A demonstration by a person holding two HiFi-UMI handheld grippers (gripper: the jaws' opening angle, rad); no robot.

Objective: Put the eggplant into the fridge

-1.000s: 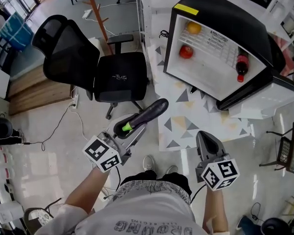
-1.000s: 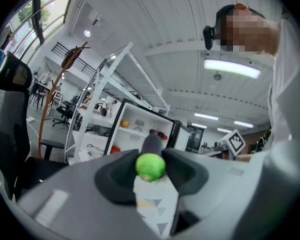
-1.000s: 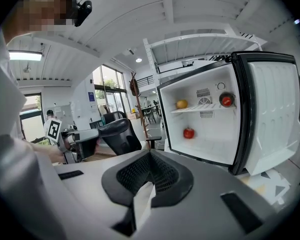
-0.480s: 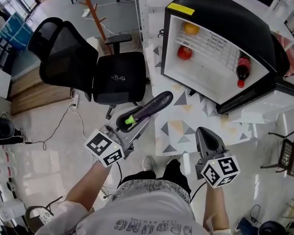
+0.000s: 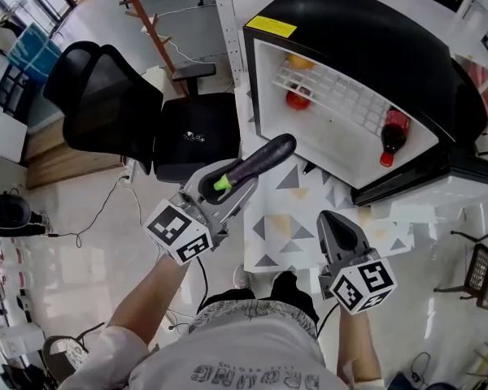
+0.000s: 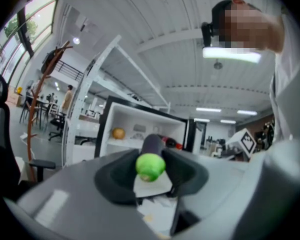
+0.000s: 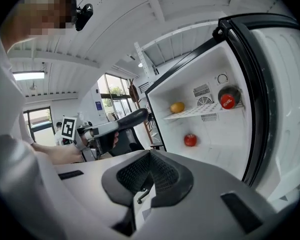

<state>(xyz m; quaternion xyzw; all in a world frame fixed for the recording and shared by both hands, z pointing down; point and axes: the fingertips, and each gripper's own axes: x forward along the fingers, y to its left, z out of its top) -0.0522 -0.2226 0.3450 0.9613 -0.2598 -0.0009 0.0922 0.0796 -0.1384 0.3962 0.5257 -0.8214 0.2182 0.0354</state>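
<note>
A dark purple eggplant [image 5: 260, 159] with a green stem end [image 6: 150, 166] sticks out level from my left gripper [image 5: 228, 187], whose jaws are shut on its stem half. Its tip points at the open black mini fridge [image 5: 366, 31], just short of the white interior's lower left corner. In the left gripper view the fridge [image 6: 140, 126] stands straight ahead behind the eggplant. My right gripper [image 5: 335, 227] hangs lower right, shut and empty, below the fridge opening. The right gripper view shows the fridge interior [image 7: 215, 134] close ahead and the eggplant [image 7: 127, 120] at left.
Inside the fridge are an orange [image 7: 177, 107] on the wire shelf, a red fruit [image 7: 190, 140] below it and a cola bottle [image 5: 390, 132] at the right. The fridge door [image 5: 472, 169] swings open rightward. A black office chair [image 5: 146, 112] stands left. A triangle-patterned surface [image 5: 293, 218] lies below the fridge.
Both grippers have moved forward toward the fridge. The eggplant's tip has come from well short of the opening to just beside its lower left corner. The grip is unchanged.
</note>
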